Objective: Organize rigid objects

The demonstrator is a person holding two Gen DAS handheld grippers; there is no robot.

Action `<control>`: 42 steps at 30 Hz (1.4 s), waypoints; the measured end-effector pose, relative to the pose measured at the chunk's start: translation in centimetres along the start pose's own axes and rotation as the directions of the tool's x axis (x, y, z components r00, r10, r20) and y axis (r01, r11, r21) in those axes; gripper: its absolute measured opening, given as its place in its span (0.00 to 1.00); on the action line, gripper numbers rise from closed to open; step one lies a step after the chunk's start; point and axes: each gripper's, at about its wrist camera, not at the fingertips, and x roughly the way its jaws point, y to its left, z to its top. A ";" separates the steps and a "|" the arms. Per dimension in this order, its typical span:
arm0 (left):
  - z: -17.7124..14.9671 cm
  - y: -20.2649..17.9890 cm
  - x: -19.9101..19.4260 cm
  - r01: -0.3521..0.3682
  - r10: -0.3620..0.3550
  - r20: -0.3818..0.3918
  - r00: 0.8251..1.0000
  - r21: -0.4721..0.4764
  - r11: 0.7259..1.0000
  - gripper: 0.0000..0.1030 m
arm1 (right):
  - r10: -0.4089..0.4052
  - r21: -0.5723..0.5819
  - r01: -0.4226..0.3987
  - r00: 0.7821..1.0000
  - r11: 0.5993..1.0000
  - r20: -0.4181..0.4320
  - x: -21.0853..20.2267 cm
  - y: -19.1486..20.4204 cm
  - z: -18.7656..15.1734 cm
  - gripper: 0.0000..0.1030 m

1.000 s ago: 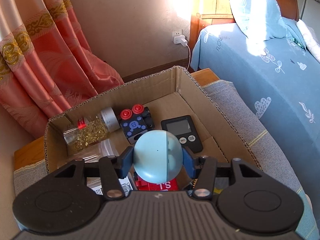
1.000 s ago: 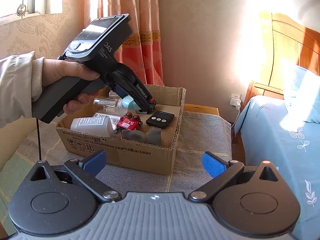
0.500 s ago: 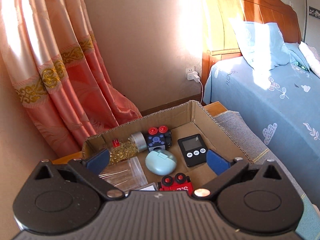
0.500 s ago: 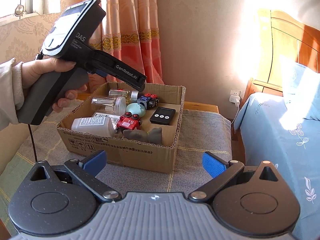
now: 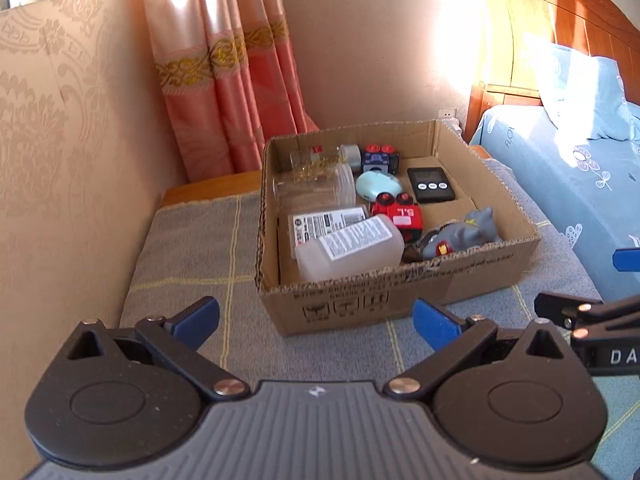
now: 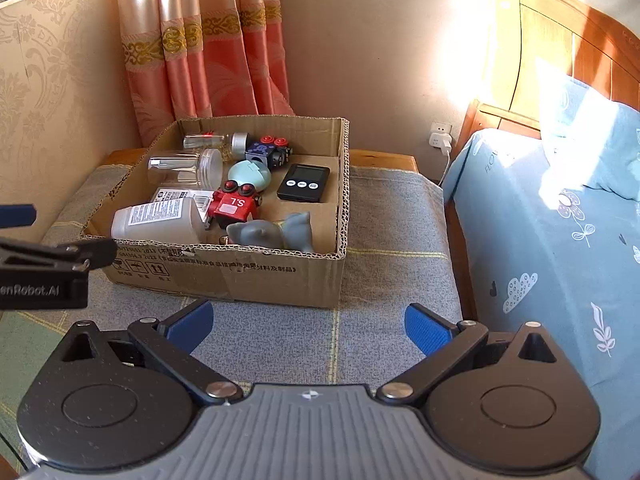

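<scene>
A cardboard box (image 5: 400,288) (image 6: 248,276) stands on a grey cloth-covered table. In it lie a pale blue round case (image 5: 378,185) (image 6: 251,175), a red toy car (image 5: 398,213) (image 6: 234,205), a dark blue toy car (image 5: 378,160), a black timer (image 5: 431,185) (image 6: 304,182), a grey toy figure (image 5: 464,236) (image 6: 276,234), a white bottle (image 5: 348,250) (image 6: 158,222) and clear jars (image 5: 316,190). My left gripper (image 5: 316,316) is open and empty, in front of the box. My right gripper (image 6: 308,320) is open and empty, also in front of the box.
A bed with blue bedding (image 6: 560,232) lies to the right of the table. Pink curtains (image 5: 224,80) and a wall stand behind the box. The other gripper shows at the frame edge in each view, the right one (image 5: 592,316) and the left one (image 6: 44,264).
My left gripper has let go of the pale blue case in the box, opened, and drawn back and away to the front of the box. The right gripper has barely moved.
</scene>
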 end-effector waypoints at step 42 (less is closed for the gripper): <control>-0.5 0.4 -3.4 -0.063 0.063 0.002 0.998 -0.056 0.996 0.99 | -0.010 0.034 0.009 1.000 0.999 0.029 -2.5 1.5 0.4 1.00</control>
